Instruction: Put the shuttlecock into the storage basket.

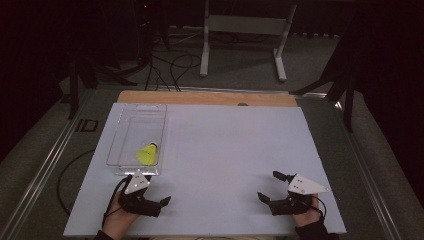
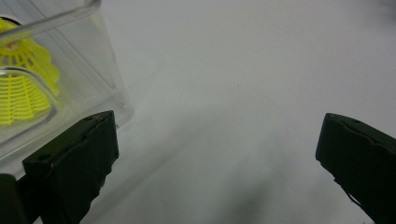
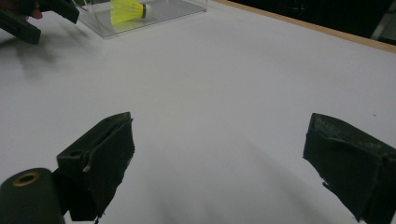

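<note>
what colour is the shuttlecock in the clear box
Bright yellow skirt on the shuttlecock, clearest in the right gripper view.

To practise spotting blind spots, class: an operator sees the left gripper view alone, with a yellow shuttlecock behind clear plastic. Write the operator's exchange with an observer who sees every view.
Operator: How does the shuttlecock lie?
Observer: On its side at the near end of a long clear box, cork away from the person.
Operator: Where is the right gripper?
Observer: By the table's near right corner, fingers apart, empty.
</note>
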A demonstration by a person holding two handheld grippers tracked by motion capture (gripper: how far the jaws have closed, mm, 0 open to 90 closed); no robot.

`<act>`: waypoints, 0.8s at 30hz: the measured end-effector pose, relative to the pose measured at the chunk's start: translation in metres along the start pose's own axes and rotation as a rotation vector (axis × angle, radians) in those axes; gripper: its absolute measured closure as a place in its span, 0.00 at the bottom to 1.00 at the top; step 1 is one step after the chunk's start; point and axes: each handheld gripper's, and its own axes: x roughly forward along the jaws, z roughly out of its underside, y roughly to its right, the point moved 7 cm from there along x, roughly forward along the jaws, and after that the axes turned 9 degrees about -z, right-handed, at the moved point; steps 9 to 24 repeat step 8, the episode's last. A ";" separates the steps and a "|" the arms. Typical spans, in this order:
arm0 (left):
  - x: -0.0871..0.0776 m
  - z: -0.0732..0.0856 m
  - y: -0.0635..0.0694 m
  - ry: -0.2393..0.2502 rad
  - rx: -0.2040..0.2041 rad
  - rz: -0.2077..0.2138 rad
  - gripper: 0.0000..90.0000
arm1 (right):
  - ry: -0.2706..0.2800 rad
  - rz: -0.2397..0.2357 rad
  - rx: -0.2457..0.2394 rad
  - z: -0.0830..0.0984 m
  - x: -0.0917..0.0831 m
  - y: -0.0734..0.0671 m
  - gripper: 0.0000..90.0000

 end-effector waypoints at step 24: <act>-0.003 -0.003 0.001 0.034 -0.009 0.019 0.00 | -0.005 -0.002 0.004 0.001 0.000 0.000 0.09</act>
